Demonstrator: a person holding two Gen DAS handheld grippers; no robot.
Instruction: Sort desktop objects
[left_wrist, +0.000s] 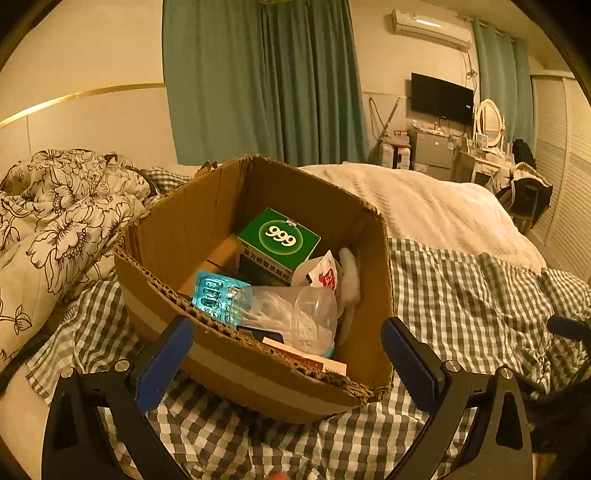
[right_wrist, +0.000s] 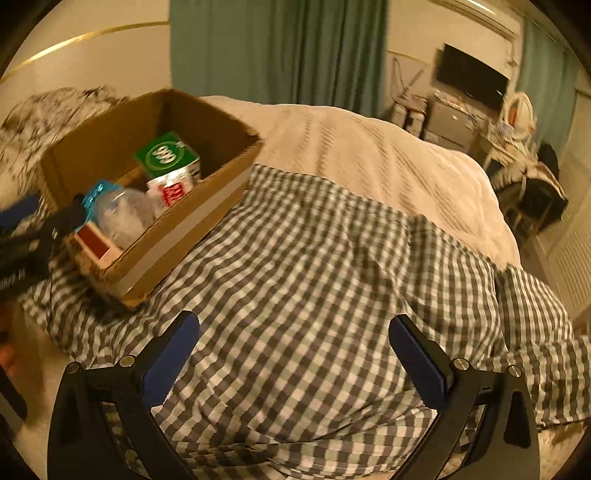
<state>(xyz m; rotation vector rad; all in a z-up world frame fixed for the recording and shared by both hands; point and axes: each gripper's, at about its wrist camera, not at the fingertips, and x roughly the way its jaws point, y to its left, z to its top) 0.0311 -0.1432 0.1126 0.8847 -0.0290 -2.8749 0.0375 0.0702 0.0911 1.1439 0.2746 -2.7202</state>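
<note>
A cardboard box (left_wrist: 221, 373) stands on a checked cloth (left_wrist: 461, 295) on the bed. It holds a green "999" medicine box (left_wrist: 279, 238), a blue blister pack (left_wrist: 212, 293), a clear plastic bottle (left_wrist: 291, 314), a red-and-white packet (left_wrist: 325, 277) and a flat red-and-white carton (left_wrist: 314, 360). My left gripper (left_wrist: 288, 354) is open and empty, its fingers either side of the box's near wall. My right gripper (right_wrist: 295, 350) is open and empty over bare checked cloth (right_wrist: 314, 277), right of the box (right_wrist: 177, 236). The left gripper (right_wrist: 33, 229) shows at the far left in the right wrist view.
A floral quilt (left_wrist: 55, 221) lies left of the box. A cream blanket (left_wrist: 424, 206) covers the bed behind it. Green curtains (left_wrist: 258, 74), a wall TV (left_wrist: 441, 98) and a dressing table (left_wrist: 487, 155) stand at the back right.
</note>
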